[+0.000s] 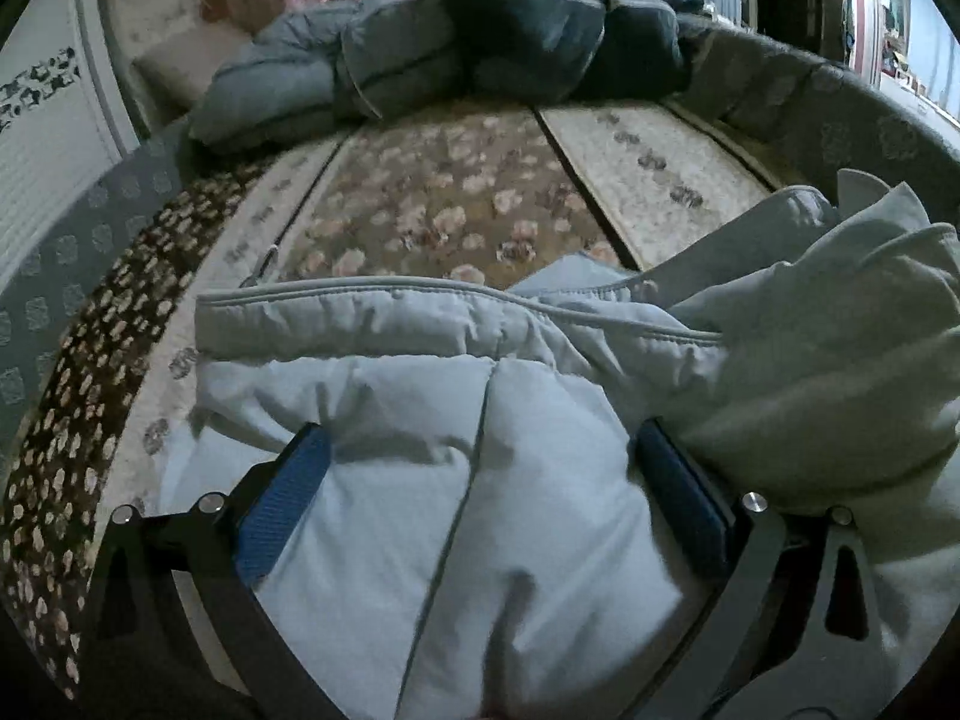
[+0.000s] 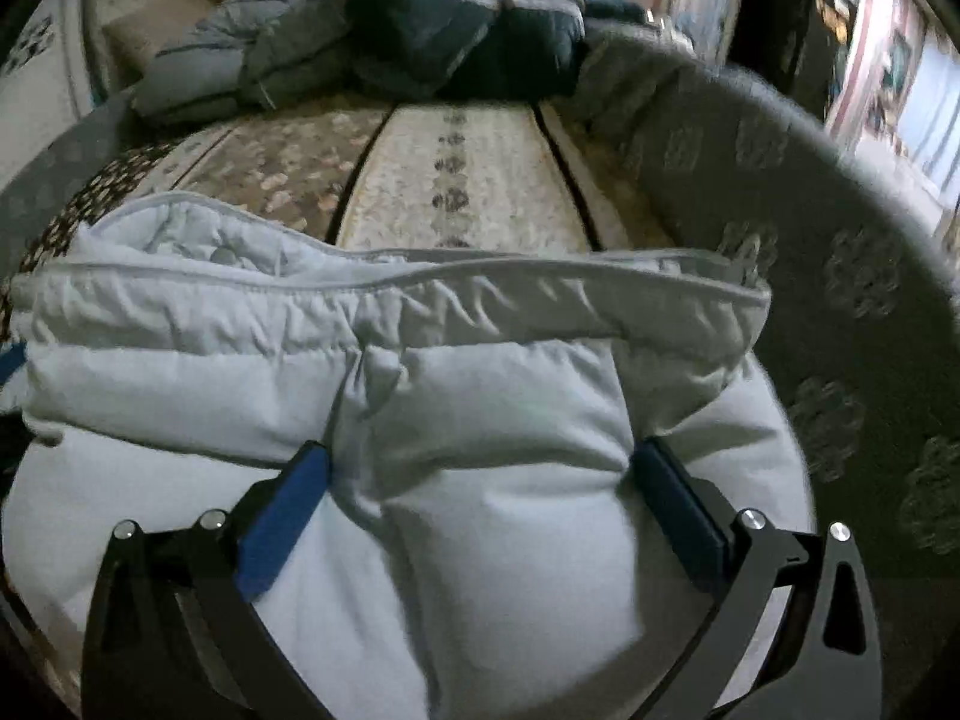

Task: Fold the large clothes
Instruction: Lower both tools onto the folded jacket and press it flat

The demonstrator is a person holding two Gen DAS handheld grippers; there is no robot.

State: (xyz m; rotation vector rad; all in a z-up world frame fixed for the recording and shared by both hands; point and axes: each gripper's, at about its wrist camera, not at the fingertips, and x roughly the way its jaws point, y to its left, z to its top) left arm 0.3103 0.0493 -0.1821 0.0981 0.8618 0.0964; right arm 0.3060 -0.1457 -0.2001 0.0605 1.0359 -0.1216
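A pale blue padded jacket (image 1: 420,420) lies on a floral bedspread (image 1: 456,204), bunched up in front of both cameras; it also fills the right wrist view (image 2: 456,420). My left gripper (image 1: 480,450) stands wide open with the jacket's puffy fabric bulging between its blue fingers (image 1: 288,504). My right gripper (image 2: 480,456) is likewise wide open around a fold of the same jacket, its blue fingers (image 2: 288,516) pressed against the fabric. A stitched hem runs across above both grippers.
A pile of grey and dark blue padded clothes (image 1: 468,48) lies at the far side of the bed, also in the right wrist view (image 2: 390,42). A grey patterned blanket (image 2: 810,276) borders the bed on the right. A white radiator (image 1: 48,150) stands at left.
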